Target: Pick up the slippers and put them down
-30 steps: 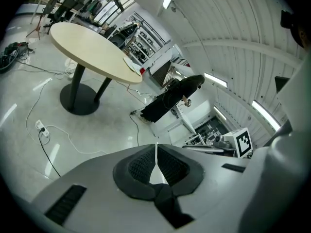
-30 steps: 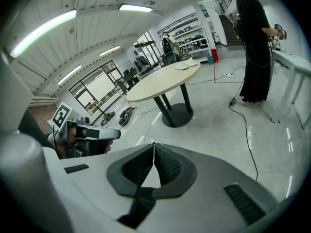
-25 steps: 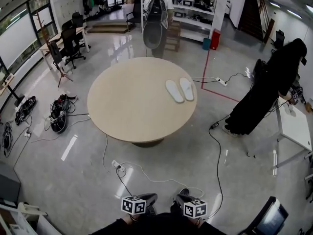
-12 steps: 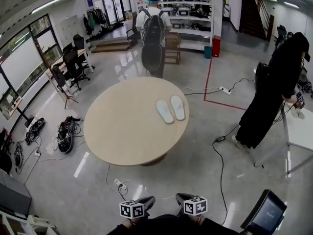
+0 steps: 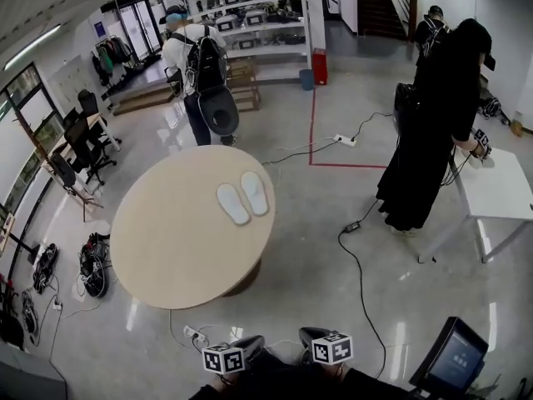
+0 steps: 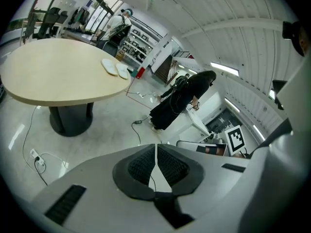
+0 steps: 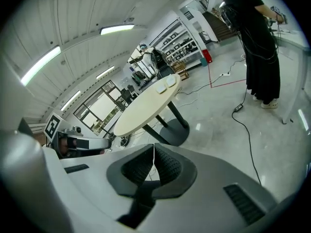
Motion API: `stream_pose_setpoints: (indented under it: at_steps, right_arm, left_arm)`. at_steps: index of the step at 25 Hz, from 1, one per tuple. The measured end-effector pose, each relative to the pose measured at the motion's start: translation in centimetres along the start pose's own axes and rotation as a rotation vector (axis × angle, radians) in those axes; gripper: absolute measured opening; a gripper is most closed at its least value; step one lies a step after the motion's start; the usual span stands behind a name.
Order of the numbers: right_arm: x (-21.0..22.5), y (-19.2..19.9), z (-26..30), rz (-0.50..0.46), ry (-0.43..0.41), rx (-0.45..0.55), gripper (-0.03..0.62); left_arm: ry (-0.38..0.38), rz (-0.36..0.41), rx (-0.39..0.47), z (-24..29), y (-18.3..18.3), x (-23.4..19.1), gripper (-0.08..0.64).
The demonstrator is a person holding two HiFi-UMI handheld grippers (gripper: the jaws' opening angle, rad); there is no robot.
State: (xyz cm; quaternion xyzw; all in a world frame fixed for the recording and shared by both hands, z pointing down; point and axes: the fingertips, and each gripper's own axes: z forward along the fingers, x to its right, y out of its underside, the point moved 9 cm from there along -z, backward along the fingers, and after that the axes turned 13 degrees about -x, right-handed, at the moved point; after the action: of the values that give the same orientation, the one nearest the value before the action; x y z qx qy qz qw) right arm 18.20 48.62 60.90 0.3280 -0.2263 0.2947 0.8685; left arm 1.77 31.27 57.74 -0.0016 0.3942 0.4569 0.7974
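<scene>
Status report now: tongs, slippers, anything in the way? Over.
Left tongs shut, empty. Right tongs shut, empty. Slippers side by side on round table. Power strip lies before table.

A glossy grey floor is seen throughout, marked by a red taped line at 1 o'clock. A round beige table is set at 8 o'clock. White shelving is ranged along the far wall at 12 o'clock, with a staircase at 1. Large windows and office chairs are found at 9 o'clock, and a white table at 3. Black cables are trailed over the floor. A ceiling strip light is lit at 10 o'clock.
</scene>
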Motion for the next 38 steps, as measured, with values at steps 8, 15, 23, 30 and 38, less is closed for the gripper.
stream_pose_setpoints:
  at_steps: [8, 15, 23, 30, 38]
  right_arm:
    - [4.2, -3.9, 0.2, 0.097, 0.088, 0.045, 0.017]
    - [2.4, -10.6, 3.7, 0.065, 0.147, 0.053, 0.017]
    - [0.0, -17.7, 11.1, 0.003, 0.197, 0.055, 0.017]
    - [-3.7, -24.6, 16.1, -0.075, 0.155, -0.049, 0.017]
    - [-5.2, -28.2, 19.9, -0.094, 0.101, -0.076, 0.017]
  left_arm:
    - [0.076, 0.072, -0.100, 5.3, -7.3, -1.3, 0.025]
    - [0.141, 0.125, -0.086, 5.1, -15.0, -5.0, 0.025]
    - [0.162, 0.055, -0.034, 3.2, -20.4, -15.0, 0.025]
    - [0.147, -0.050, 0.011, -0.6, -24.4, -20.5, 0.025]
    - [0.095, -0.120, 0.053, -2.9, -26.2, -24.0, 0.025]
